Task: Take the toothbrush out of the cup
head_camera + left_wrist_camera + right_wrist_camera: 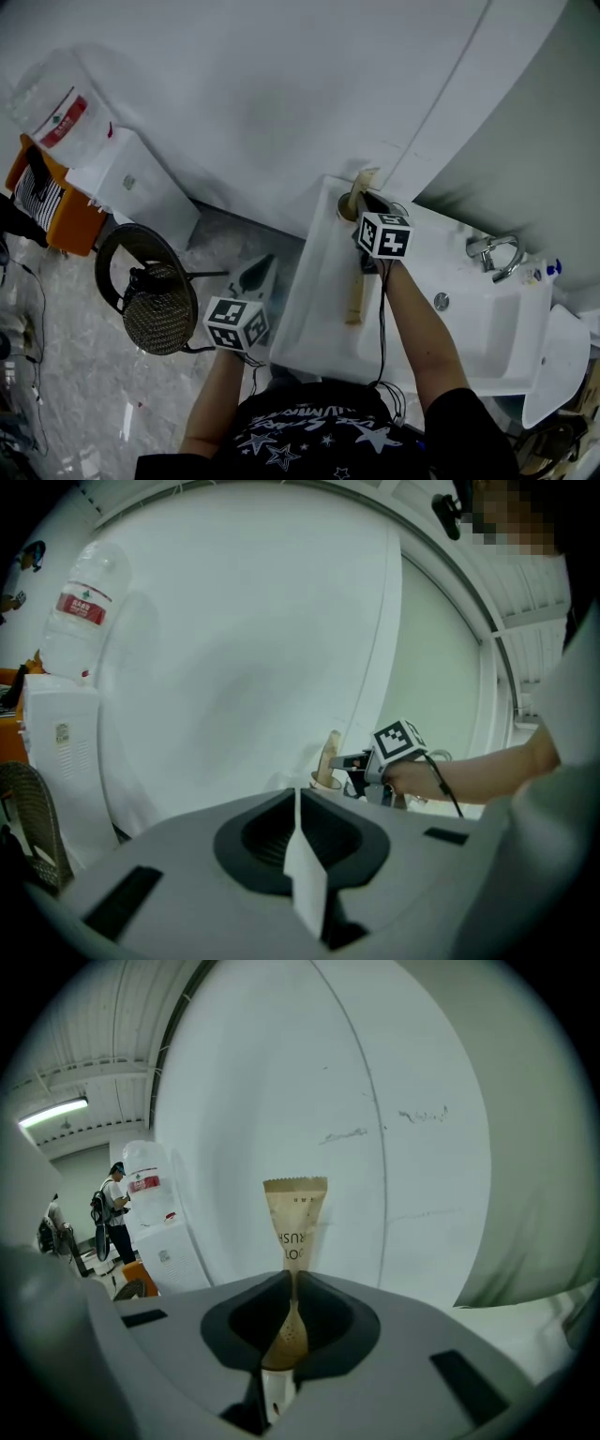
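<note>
A toothbrush in a tan paper wrapper [295,1227] stands upright, and my right gripper [286,1335] is shut on its lower part. In the head view the wrapper's top [366,177] sticks up from a small cup [347,206] at the far left corner of the white sink counter [319,309], with the right gripper [362,204] right at it. The left gripper view shows the same wrapper [329,754], cup [325,782] and right gripper [352,761] from the side. My left gripper [255,274] hangs off the counter's left side, jaws together on nothing [300,829].
A second long tan item [354,295] lies on the counter near the right arm. A basin [487,328] and tap [492,251] are to the right. On the floor at left stand a fan [155,305] and a water dispenser [122,178]. A white wall runs behind the cup.
</note>
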`<state>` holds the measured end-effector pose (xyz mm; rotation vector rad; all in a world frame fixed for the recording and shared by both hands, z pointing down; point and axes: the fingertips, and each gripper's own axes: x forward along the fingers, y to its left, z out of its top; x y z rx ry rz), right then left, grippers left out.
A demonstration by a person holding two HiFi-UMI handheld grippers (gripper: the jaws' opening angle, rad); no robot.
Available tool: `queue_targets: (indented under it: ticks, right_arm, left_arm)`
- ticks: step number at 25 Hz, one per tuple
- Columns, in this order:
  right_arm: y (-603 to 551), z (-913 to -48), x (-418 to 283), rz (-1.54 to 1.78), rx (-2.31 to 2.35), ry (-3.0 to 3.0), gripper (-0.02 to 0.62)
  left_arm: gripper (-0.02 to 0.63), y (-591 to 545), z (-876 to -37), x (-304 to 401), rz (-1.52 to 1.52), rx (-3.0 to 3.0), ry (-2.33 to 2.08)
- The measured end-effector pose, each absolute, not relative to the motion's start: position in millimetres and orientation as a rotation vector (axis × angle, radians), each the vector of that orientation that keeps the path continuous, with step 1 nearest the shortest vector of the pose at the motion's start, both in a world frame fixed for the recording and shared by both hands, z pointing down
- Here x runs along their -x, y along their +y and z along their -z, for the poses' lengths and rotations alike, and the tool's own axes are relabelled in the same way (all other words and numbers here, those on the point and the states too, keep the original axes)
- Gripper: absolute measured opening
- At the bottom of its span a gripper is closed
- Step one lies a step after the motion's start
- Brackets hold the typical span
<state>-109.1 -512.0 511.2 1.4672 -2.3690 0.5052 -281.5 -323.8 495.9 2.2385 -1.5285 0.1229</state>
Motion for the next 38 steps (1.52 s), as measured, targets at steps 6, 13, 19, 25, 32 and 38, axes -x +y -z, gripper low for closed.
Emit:
queue_targets:
  ticks: [6, 13, 19, 25, 32, 38]
  right_arm:
    - [-509.1, -503.5, 102.7, -0.518, -1.495, -2.387, 0.029]
    - [-501.0, -470.2, 101.6, -0.474, -1.531, -2.461, 0.026]
    - [-484.5, -432.2, 104.6, -0.420, -1.553, -2.539, 0.026]
    - [-460.4, -401.4, 102.5, -0.428, -1.574, -2.590, 0.026]
    - [-420.9, -409.3, 103.9, -0.477, -1.530, -2.575, 0.026]
    - [-376.2, -445.2, 111.4, -0.554, -1.474, -2.492, 0.026]
  left_arm:
    - [0.026, -321.2, -494.0, 280.1, -0.115, -2.242, -1.529]
    - [0.026, -313.3, -485.8, 279.8, -0.098, -2.257, -1.534]
    - [0.026, -304.0, -478.2, 277.6, -0.076, -2.283, -1.533]
    - [0.026, -292.4, -469.3, 275.1, -0.055, -2.311, -1.521]
    - [0.026, -272.6, -467.9, 270.3, -0.042, -2.330, -1.492]
    - [0.026, -254.1, -473.4, 263.6, -0.053, -2.350, -1.441]
